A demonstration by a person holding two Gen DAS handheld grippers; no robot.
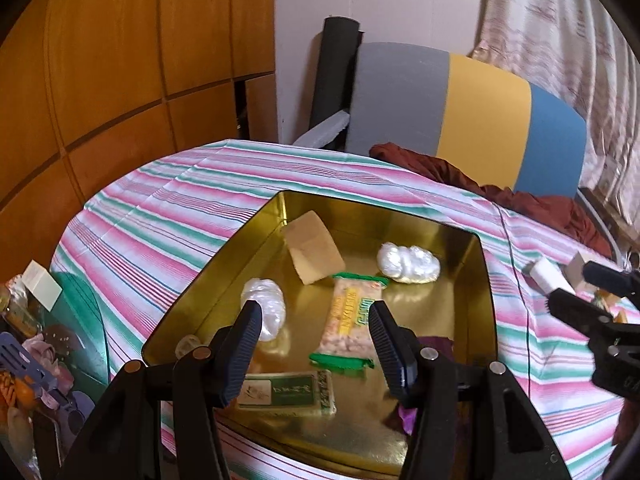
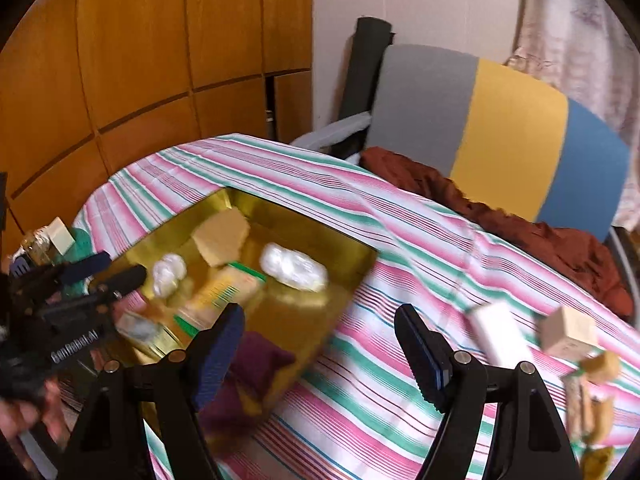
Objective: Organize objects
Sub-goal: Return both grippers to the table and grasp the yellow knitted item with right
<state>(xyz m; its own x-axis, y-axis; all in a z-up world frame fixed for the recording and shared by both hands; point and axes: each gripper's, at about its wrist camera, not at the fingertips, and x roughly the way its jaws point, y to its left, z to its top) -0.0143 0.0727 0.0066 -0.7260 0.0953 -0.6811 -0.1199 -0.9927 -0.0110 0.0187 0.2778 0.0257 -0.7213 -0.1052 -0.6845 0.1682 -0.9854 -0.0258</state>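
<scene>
Both claws apart, empty, beside the gold tin [image 1: 486, 280].
The right claw [image 2: 320, 344] should have straddled the white block [image 2: 500, 336] squarely on the bench [image 2: 380, 400]; the left claw [image 1: 316, 332] hovered over the tin.

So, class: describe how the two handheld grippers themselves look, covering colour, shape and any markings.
Both are black plastic frames with silver pivot screws. The left gripper and right gripper each carry two tapered fingers faced with ribbed dark-blue pads. White "GenRobot.AI" lettering marks the left gripper's body. No cables or sleeves visible.
</scene>
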